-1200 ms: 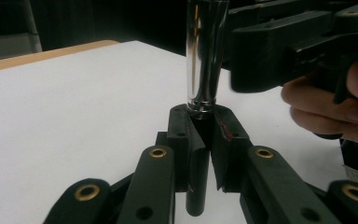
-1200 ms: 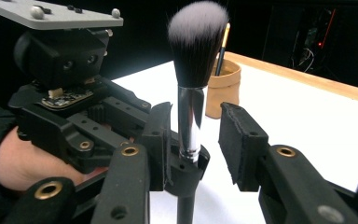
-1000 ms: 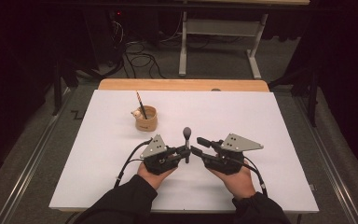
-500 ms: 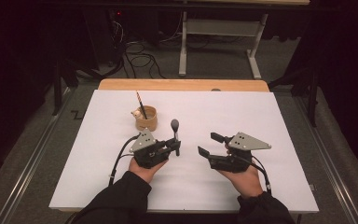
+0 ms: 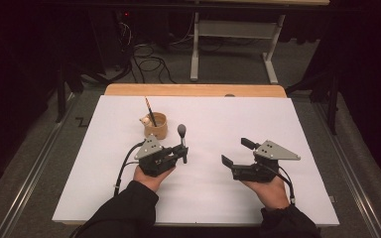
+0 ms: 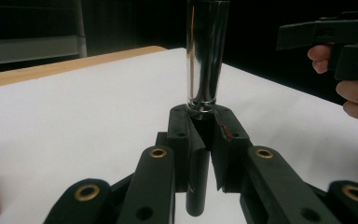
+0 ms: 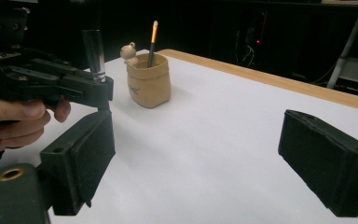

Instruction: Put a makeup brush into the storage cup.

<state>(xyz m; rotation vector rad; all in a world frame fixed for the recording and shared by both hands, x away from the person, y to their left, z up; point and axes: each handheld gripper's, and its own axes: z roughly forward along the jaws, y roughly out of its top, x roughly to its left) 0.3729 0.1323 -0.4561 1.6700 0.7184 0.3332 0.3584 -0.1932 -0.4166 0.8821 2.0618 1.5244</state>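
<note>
We hold the metal pen (image 5: 181, 136) upright, clenched in our left tongs (image 5: 182, 152), just near and right of the tan holder cup (image 5: 156, 126) on the worktop (image 5: 302, 129), while our right tongs (image 5: 234, 151) gape released, well apart.

No legible text, labels, brands or numbers. A small dark mark on the holder (image 7: 148, 80) is too small to read.

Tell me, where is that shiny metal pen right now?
In the high view the pen stands upright in the left gripper, just right of the tan cup.
</note>
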